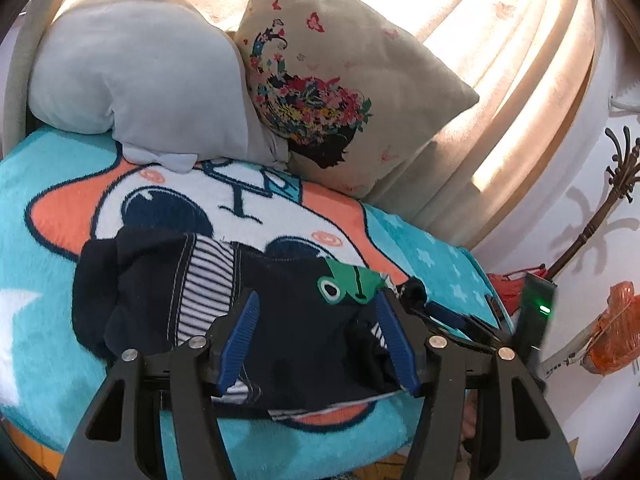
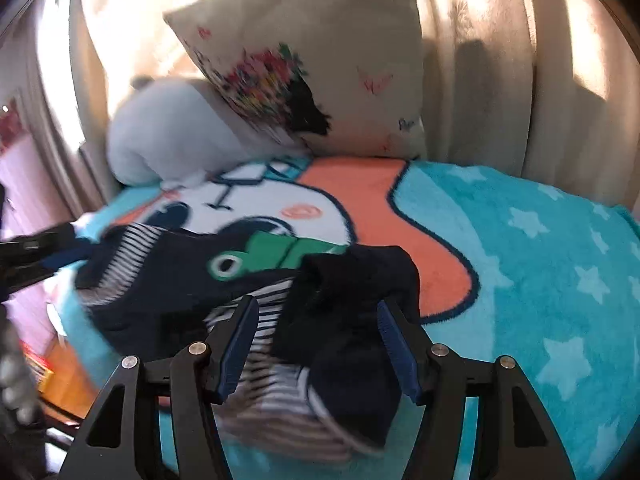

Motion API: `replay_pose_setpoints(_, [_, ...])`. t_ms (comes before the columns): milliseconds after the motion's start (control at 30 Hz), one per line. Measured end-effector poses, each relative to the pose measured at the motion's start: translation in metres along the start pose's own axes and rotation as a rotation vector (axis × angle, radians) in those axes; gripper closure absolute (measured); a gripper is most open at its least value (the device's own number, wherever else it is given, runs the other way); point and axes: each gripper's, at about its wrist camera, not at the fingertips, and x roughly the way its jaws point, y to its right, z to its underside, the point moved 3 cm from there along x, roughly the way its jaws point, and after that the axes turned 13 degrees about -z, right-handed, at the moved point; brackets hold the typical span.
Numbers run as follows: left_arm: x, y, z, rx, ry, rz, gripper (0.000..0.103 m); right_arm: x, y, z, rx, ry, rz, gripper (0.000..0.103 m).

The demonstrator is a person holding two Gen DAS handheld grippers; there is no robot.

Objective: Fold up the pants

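Navy pants [image 1: 208,304] bunched on blanket [image 1: 44,248]; both grippers [image 1: 316,332] [image 2: 318,340] angled downward, jaws apart.

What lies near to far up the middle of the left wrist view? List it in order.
Left hand-held gripper, jaws open, dark pants with a green frog patch lying between its fingers, turquoise cartoon blanket, grey plush pillow beside the floral cushion, sunlit curtain.

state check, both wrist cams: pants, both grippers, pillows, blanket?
pants: bunched in a heap on the blanket, striped lining showing
left gripper: open, over the pants
right gripper: open, over a pant end
blanket: spread flat
printed pillow: leaning upright
grey plush pillow: lying against it
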Motion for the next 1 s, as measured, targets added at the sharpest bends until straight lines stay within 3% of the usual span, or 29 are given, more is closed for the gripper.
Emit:
replay_pose_setpoints(33, [-0.001,0.001,0.002,0.005,0.001,0.001,0.043,0.007,0.002,0.001,-0.003,-0.009,0.020,0.038])
replay_pose_setpoints(67, [-0.002,0.001,0.003,0.007,0.003,0.001,0.043,0.012,0.003,-0.001,0.001,-0.016,0.032,0.053])
replay_pose_setpoints(100, [-0.004,0.002,0.004,0.008,0.005,0.003,0.043,0.012,0.009,0.001,0.017,-0.021,0.032,0.077])
replay_pose_setpoints(167, [-0.006,0.002,0.004,0.007,0.008,0.009,0.043,0.012,0.022,0.000,0.091,-0.008,-0.007,0.081])
replay_pose_setpoints(267, [-0.007,-0.001,0.005,-0.003,0.008,0.014,0.043,-0.010,0.038,-0.002,0.209,0.080,-0.092,0.086])
replay_pose_setpoints(367, [-0.006,-0.004,0.005,-0.020,-0.004,0.029,0.043,-0.036,0.044,-0.008,0.251,0.146,-0.139,0.087])
replay_pose_setpoints(500, [-0.003,-0.006,0.007,-0.030,-0.016,0.032,0.043,-0.062,0.038,-0.018,0.236,0.181,-0.179,0.087])
replay_pose_setpoints(633, [-0.004,-0.005,0.006,-0.032,-0.018,0.031,0.043,-0.059,0.001,-0.022,0.145,0.129,-0.242,0.087])
replay_pose_setpoints(733, [-0.004,-0.005,0.007,-0.028,-0.020,0.031,0.043,-0.030,-0.036,-0.012,0.031,0.018,-0.249,0.082])
replay_pose_setpoints(767, [-0.005,-0.005,0.007,-0.027,-0.020,0.030,0.043,-0.017,-0.047,-0.005,-0.007,-0.031,-0.233,0.076])
replay_pose_setpoints(800, [-0.005,-0.005,0.008,-0.026,-0.019,0.028,0.043,-0.006,-0.055,0.002,-0.042,-0.068,-0.211,0.060])
replay_pose_setpoints(867, [-0.006,-0.006,0.008,-0.027,-0.017,0.027,0.043,0.007,-0.070,0.011,-0.106,-0.102,-0.170,0.039])
replay_pose_setpoints(1000, [-0.007,-0.010,0.007,-0.039,-0.017,0.034,0.043,0.016,-0.085,0.016,-0.180,-0.107,-0.066,0.033])
